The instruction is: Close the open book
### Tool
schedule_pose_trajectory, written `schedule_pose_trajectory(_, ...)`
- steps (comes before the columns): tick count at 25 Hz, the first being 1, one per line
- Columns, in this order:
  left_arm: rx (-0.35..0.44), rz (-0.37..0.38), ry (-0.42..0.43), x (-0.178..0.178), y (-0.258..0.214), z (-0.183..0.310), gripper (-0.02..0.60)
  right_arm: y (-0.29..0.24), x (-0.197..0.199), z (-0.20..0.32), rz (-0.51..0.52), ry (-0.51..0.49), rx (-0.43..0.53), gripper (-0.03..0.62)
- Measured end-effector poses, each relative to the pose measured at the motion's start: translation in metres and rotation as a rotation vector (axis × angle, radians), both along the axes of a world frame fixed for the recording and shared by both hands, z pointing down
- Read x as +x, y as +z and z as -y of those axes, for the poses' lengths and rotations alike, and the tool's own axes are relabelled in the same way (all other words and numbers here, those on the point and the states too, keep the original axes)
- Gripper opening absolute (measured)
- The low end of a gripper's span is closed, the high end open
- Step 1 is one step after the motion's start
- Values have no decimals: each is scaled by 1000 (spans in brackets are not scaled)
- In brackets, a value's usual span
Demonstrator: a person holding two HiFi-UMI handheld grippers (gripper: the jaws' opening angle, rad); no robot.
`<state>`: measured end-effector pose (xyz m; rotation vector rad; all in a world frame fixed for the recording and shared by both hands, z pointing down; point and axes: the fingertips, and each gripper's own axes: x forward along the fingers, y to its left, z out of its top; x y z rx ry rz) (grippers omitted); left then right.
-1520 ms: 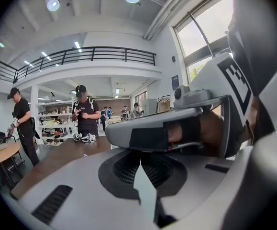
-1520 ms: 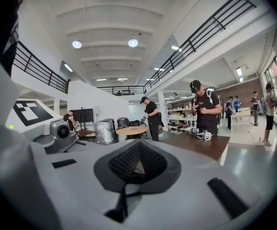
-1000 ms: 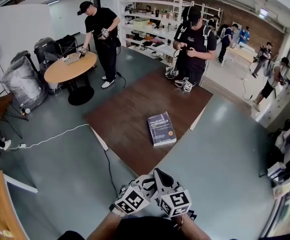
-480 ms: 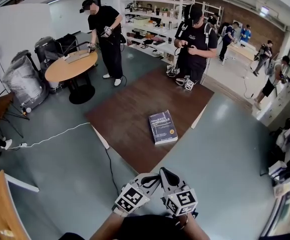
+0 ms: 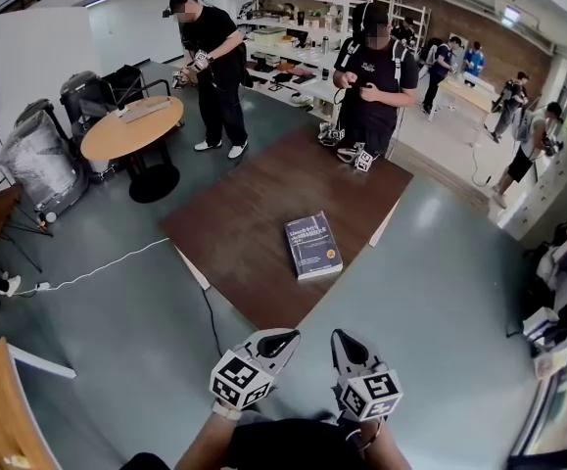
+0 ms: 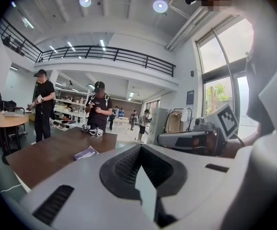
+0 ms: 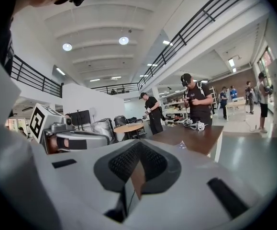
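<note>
the book (image 5: 312,246) lies closed on the bench (image 5: 239,213). left tongs (image 5: 281,342) and right tongs (image 5: 346,345) are clenched, empty, well apart from it.

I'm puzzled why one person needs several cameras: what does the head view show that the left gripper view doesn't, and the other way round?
Only the head view: the left gripper from above, with its marker cube and the wearer's forearm.

Only the left gripper view: the ceiling lights, the balcony railing, and that gripper's own jaws close up, shut with nothing between them.

Both: the closed book on the brown table, the right gripper, the round table, and a person in black at the brown table's far end.
</note>
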<state>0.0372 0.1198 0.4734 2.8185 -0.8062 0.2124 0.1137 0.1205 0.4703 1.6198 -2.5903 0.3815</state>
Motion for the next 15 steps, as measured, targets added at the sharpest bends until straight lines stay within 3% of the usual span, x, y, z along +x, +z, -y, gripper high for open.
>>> schedule_pose_trajectory(15,-13,19,4,-9,7,-8,3,29,-4,-14,-26,-23,-64,-14)
